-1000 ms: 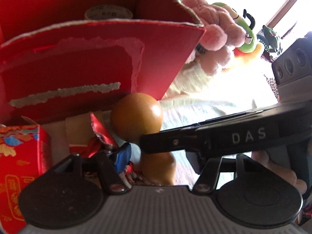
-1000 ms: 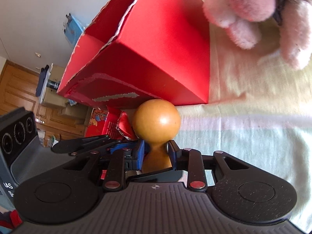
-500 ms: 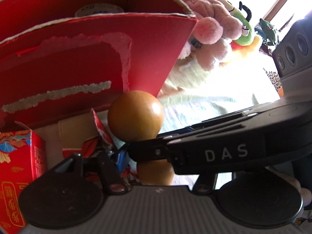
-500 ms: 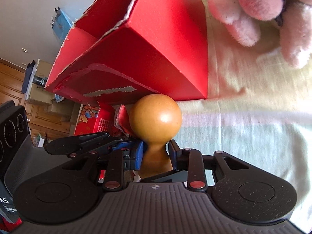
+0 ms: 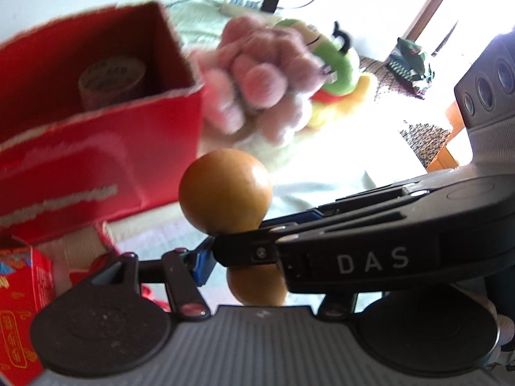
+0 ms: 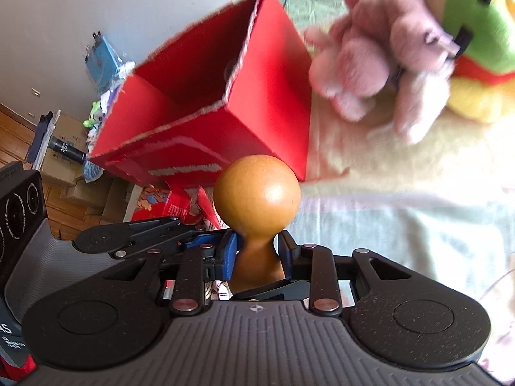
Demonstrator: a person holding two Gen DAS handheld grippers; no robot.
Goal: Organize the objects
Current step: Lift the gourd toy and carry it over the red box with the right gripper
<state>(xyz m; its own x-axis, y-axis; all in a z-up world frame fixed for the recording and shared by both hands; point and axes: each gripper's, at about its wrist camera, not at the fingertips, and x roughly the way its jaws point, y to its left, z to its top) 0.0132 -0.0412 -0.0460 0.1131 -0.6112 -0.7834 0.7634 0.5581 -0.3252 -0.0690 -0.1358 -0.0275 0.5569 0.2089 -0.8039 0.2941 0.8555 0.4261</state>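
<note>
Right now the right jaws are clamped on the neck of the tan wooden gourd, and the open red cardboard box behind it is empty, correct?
Not quite. The right gripper does clamp the tan wooden gourd by its neck, but the open red cardboard box is not empty: the left wrist view shows a roll of tape inside.

We see a pale wall (image 6: 96, 3), wooden cabinets (image 6: 13, 132) with stacked cardboard boxes (image 6: 64, 160) below, and glaring light from a window (image 5: 476, 3).

Black right gripper (image 6: 257, 254), blue pads (image 6: 230, 254), silver rivets, apparently ribbed housing
</note>
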